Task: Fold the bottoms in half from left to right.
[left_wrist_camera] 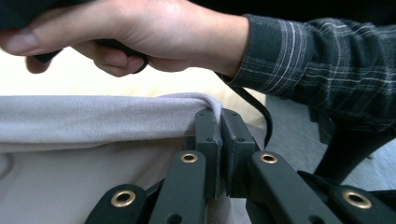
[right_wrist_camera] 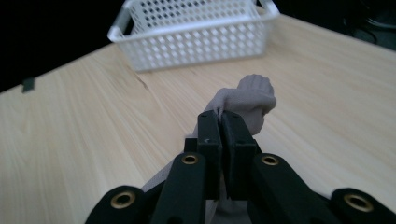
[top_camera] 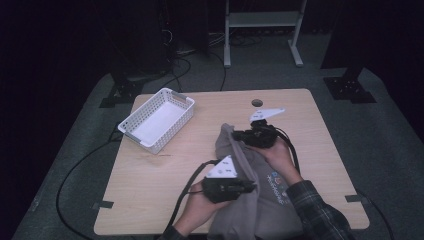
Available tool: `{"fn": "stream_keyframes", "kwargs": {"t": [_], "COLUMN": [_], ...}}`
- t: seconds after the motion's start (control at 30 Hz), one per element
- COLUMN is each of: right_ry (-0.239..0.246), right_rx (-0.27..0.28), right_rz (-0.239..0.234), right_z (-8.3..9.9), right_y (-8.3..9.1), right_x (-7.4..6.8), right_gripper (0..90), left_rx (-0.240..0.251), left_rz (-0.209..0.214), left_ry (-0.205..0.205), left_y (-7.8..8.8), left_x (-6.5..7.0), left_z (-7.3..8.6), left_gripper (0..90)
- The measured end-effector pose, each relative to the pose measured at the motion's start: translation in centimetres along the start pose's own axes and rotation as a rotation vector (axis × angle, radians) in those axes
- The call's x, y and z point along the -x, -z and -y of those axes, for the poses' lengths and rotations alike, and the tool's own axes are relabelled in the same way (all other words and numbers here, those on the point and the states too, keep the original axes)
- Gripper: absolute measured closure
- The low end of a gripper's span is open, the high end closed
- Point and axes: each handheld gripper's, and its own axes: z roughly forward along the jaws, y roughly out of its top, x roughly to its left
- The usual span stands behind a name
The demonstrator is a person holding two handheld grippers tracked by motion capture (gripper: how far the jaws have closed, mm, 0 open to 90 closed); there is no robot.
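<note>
From the high view I see the grey garment [top_camera: 250, 200] lying on the near right part of the table [top_camera: 150, 175], and it runs off the bottom edge of the picture. My left gripper [top_camera: 250, 187] sits at its left edge and my right gripper [top_camera: 239, 135] at its far tip, which stands up a little from the wood. A white basket [top_camera: 157, 120] stands well apart, at the far left corner.

The left gripper view gives me what the high view cannot: the left gripper [left_wrist_camera: 219, 122] has its jaws pressed together on a folded edge of the garment [left_wrist_camera: 93, 116], and the cloth stretches to the left from there. Behind it I see the other hand [left_wrist_camera: 140, 32] and a plaid sleeve [left_wrist_camera: 322, 65].

In the right gripper view the right gripper [right_wrist_camera: 220, 122] is also closed on the garment [right_wrist_camera: 252, 100], and a small bunch of cloth sticks out past the jaw tips, above the table [right_wrist_camera: 93, 140]. The basket [right_wrist_camera: 196, 37] is beyond it.

In the high view the jaw tips are too small and dark to read. A coloured print [top_camera: 277, 187] on the garment is there, but I cannot make out what it says. The room around the table is almost black.
</note>
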Motion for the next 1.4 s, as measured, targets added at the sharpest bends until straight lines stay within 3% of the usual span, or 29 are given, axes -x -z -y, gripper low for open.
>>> {"fn": "stream_keyframes", "kwargs": {"t": [0.2,0.3,0.4,0.47,0.53,0.6,0.73,0.93,1.07,1.13,1.2,1.3,1.4], "right_ry": [-0.051,-0.063,-0.078,-0.103,-0.122,-0.132,-0.132,-0.107,-0.106,-0.108,-0.075,-0.073,-0.083], "right_rx": [-0.05,-0.085,-0.106,-0.103,-0.097,-0.083,-0.058,-0.055,-0.112,-0.164,-0.216,-0.258,-0.255], "right_rz": [0.056,0.089,0.115,0.127,0.14,0.141,0.154,0.158,0.147,0.155,0.179,0.201,0.215], "right_z": [4.4,6.1,7.5,8.4,8.9,9.0,8.9,9.5,10.7,11.3,12.0,12.6,12.5], "right_y": [1.3,1.3,1.4,1.7,2.2,2.9,4.4,6.4,6.3,5.9,5.5,5.2,5.6], "right_x": [2.4,3.1,3.7,4.1,4.3,4.3,3.4,0.6,-1.1,-1.8,-2.2,-2.1,-1.5], "right_gripper": [85.8,85.3,83.1,80.2,70.1,64.4,57.3,46.1,45.2,46.3,61.9,86.4,89.1], "left_rx": [-0.07,-0.082,-0.065,-0.07,-0.104,-0.144,-0.243,-0.302,-0.339,-0.345,-0.352,-0.359,-0.376], "left_rz": [0.076,0.07,0.003,-0.065,-0.126,-0.16,-0.214,-0.244,-0.266,-0.27,-0.273,-0.282,-0.307], "left_ry": [0.015,0.02,0.029,0.031,0.039,0.058,0.027,0.018,0.009,0.013,0.011,0.015,0.019], "left_y": [-5.7,-6.2,-4.4,-2.8,-1.9,-1.9,-3.2,-4.7,-5.4,-5.4,-5.3,-5.1,-4.7], "left_x": [-0.6,-1.1,-2.3,-3.4,-4.4,-5.1,-5.5,-5.6,-5.5,-5.5,-5.6,-5.9,-6.4], "left_z": [0.5,1.0,1.4,1.9,2.8,3.9,4.9,5.1,5.3,5.3,5.3,5.4,5.5], "left_gripper": [85.7,70.3,68.1,68.2,68.2,68.3,68.7,68.6,70.2,72.0,74.2,77.7,81.0]}}
